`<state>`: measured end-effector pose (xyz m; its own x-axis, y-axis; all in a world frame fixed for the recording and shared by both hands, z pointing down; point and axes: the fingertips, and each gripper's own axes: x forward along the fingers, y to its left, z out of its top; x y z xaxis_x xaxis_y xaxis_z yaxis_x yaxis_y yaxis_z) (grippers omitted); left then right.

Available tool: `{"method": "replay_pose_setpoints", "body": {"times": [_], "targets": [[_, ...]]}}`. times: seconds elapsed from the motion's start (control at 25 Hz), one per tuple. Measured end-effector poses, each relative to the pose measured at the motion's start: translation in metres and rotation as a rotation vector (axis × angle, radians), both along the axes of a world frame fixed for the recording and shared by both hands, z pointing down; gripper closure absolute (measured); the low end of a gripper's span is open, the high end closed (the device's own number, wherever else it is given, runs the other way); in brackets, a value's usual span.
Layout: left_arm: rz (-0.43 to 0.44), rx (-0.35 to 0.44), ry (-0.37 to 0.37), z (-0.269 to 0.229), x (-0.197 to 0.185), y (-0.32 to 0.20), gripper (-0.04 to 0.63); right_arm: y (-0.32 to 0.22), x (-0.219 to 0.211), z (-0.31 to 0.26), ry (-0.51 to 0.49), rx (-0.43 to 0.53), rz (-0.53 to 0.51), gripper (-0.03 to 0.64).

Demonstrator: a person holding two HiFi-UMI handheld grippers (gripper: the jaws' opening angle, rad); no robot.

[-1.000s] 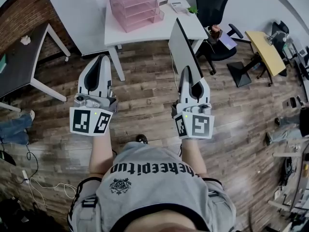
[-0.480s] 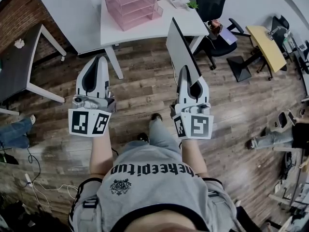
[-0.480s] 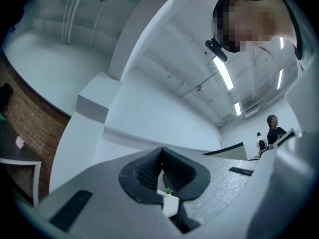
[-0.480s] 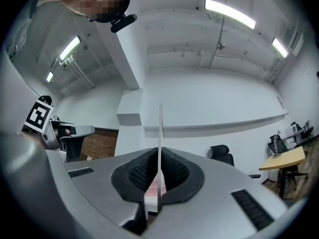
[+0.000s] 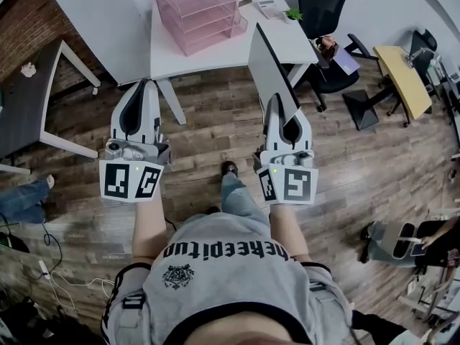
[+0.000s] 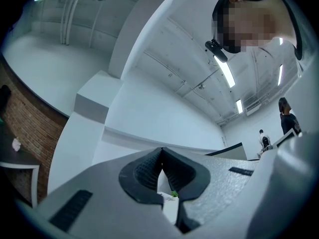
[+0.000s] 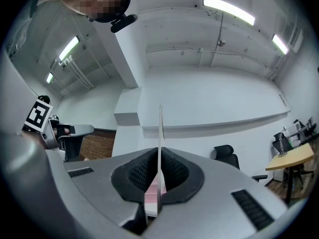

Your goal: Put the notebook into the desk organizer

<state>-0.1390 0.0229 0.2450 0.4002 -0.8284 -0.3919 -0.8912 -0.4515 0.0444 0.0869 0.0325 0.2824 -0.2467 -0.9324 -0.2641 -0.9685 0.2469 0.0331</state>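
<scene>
A thin grey notebook [image 5: 269, 65] stands on edge, rising from my right gripper [image 5: 277, 100], which is shut on its lower end. In the right gripper view the notebook [image 7: 160, 133] shows as a narrow vertical blade pinched between the dark pads of that gripper [image 7: 159, 176]. The pink wire desk organizer [image 5: 198, 9] sits on the white table [image 5: 219, 47] ahead, beyond both grippers. My left gripper [image 5: 142, 86] is held over the floor to the left, shut with nothing in it; its pads meet in the left gripper view [image 6: 161, 156].
A black office chair [image 5: 321, 6] stands right of the white table, with a small plant [image 5: 292, 14] at the table's far corner. A dark table [image 5: 29, 99] is at the left, a yellow desk [image 5: 402, 74] at the right. The person's shoe [image 5: 228, 168] is on the wooden floor.
The person has stepped forward, one leg now out in front. Both grippers have moved toward the white table, the notebook still in the right one.
</scene>
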Motion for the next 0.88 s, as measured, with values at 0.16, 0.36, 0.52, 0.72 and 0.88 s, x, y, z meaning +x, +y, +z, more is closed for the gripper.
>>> {"method": "replay_pose_setpoints", "body": {"times": [0.16, 0.36, 0.52, 0.72, 0.88], "targets": [[-0.008, 0.012, 0.003, -0.007, 0.001, -0.037, 0.591, -0.039, 0.001, -0.006, -0.002, 0.009, -0.009, 0.607], [-0.028, 0.02, 0.007, -0.015, 0.0, -0.078, 0.591, -0.086, 0.0, -0.016, 0.003, 0.016, -0.029, 0.607], [-0.053, 0.023, 0.012, -0.019, -0.002, -0.107, 0.591, -0.119, -0.001, -0.021, 0.009, 0.02, -0.049, 0.607], [-0.073, 0.025, 0.017, -0.02, 0.003, -0.141, 0.591, -0.158, 0.004, -0.023, 0.018, 0.021, -0.069, 0.607], [-0.091, 0.026, 0.017, -0.021, 0.01, -0.165, 0.591, -0.186, 0.011, -0.024, 0.023, 0.023, -0.086, 0.607]]}}
